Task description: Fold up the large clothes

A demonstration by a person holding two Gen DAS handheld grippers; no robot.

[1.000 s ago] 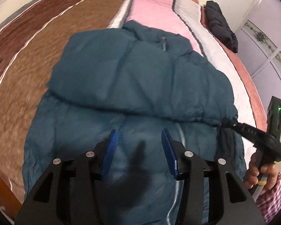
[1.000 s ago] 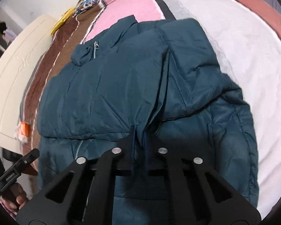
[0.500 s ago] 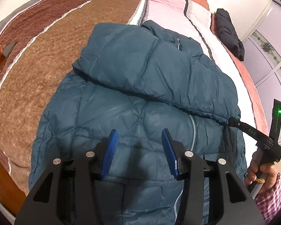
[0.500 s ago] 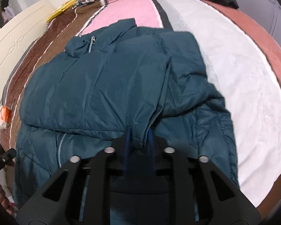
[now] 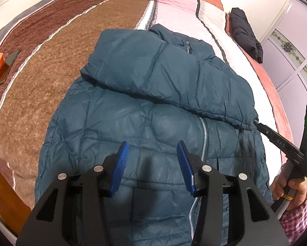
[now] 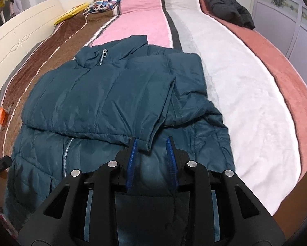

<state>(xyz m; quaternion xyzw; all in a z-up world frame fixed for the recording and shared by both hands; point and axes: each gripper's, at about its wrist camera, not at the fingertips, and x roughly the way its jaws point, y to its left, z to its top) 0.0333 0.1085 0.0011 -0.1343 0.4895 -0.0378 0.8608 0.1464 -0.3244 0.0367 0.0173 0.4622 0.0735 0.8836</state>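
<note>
Left wrist view: the left tool (image 5: pixel 151 164) hangs spread over the lower middle of the teal jacket (image 5: pixel 153 123), holding nothing, likely waiting for the next fold. The jacket lies zipped on the striped bed (image 5: pixel 50 71), one sleeve (image 5: pixel 163 75) laid across its chest to narrow it.

Right wrist view: the right tool (image 6: pixel 151 160) is opening, its blue pads letting go of the sleeve cuff (image 6: pixel 142 143), which lies just at the left pad, so the sleeve rests in place across the jacket's chest at centre frame.
</note>
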